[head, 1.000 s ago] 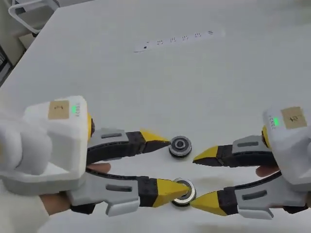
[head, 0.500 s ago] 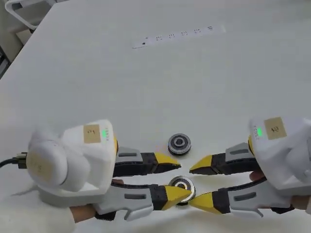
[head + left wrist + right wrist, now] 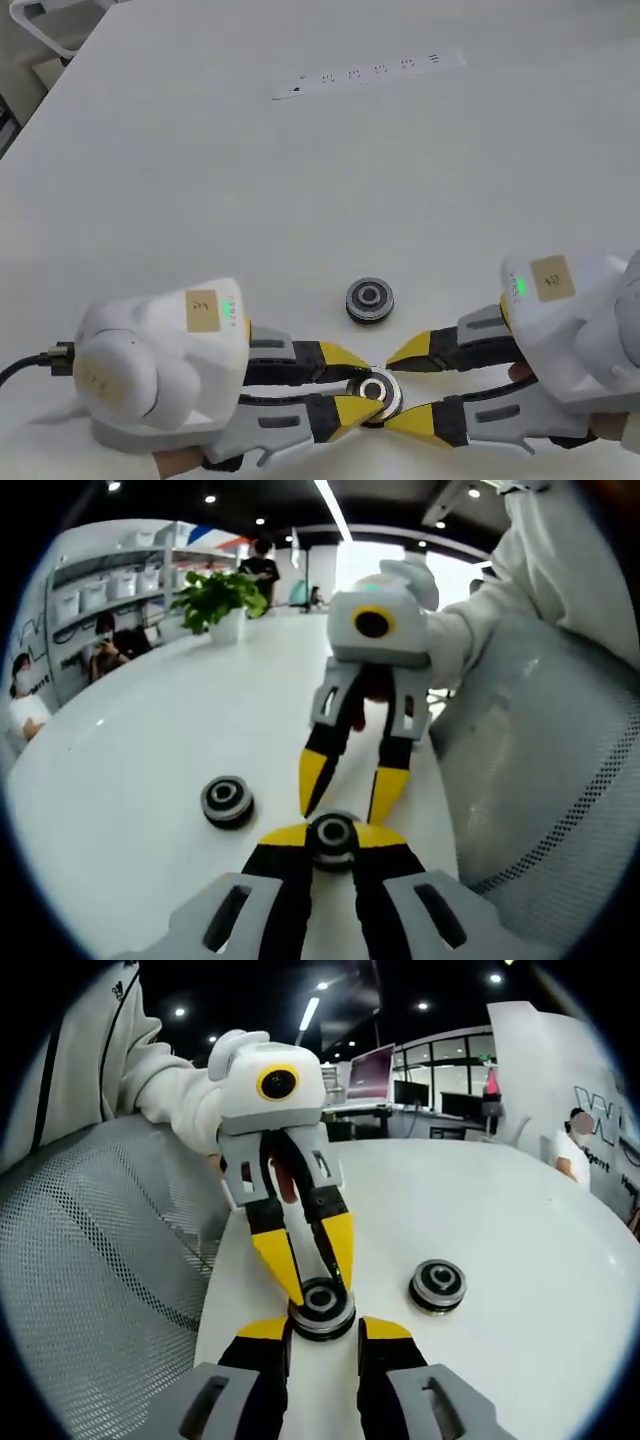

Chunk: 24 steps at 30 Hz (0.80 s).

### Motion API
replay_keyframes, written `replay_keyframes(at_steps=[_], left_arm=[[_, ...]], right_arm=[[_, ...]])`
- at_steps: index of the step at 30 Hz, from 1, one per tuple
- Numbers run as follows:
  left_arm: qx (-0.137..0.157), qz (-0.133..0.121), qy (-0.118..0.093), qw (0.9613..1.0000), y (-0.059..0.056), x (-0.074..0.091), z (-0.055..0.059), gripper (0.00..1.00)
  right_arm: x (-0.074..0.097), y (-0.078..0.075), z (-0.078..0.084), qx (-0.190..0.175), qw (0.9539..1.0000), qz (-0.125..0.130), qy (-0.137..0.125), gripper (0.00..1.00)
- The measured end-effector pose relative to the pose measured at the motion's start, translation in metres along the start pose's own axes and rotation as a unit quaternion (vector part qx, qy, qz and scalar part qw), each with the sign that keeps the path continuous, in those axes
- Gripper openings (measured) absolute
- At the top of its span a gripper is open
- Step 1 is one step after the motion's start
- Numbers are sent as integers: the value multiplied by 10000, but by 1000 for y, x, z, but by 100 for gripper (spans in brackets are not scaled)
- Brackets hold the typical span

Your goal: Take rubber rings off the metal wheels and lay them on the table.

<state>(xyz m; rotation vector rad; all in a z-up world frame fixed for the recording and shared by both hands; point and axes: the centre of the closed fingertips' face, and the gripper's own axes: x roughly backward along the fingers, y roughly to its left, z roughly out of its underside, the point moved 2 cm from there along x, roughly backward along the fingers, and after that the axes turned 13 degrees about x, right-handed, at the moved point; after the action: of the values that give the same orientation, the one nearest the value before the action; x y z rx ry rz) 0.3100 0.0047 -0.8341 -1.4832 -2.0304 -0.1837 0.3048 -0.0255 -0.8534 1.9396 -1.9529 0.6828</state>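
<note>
Near wheel (image 3: 378, 392) sits on tabletop (image 3: 300, 200), pinched by left tool (image 3: 318, 1282), gap narrow; right tool (image 3: 343, 810) narrow at its rim, contact unclear. Risk: shallow tip hold slips under pull, wheel skids into far wheel (image 3: 369, 300) nearby.

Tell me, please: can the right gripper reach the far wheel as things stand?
Probably yes. The far wheel lies free on the table, nothing between it and the right gripper. But that gripper's jaws sit around the near wheel, so it must draw back from that one first.
</note>
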Motion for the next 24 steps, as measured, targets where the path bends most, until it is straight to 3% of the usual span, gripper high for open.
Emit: replay_keyframes(at_steps=[2,4,15,24], left_arm=[[-243,5,34,9997,-3,1,1,14],[-141,5,40,9999,-2,2,1,14],[-223,-4,45,9997,-1,0,0,13],[-238,-28,33,9997,1,-2,-1,13]], right_arm=[[0,1,0,-4,10000,-19,-15,21],[0,1,0,10,10000,-5,-25,21],[2,2,0,-8,10000,11,64,19],[5,2,6,-75,9998,56,191,10]])
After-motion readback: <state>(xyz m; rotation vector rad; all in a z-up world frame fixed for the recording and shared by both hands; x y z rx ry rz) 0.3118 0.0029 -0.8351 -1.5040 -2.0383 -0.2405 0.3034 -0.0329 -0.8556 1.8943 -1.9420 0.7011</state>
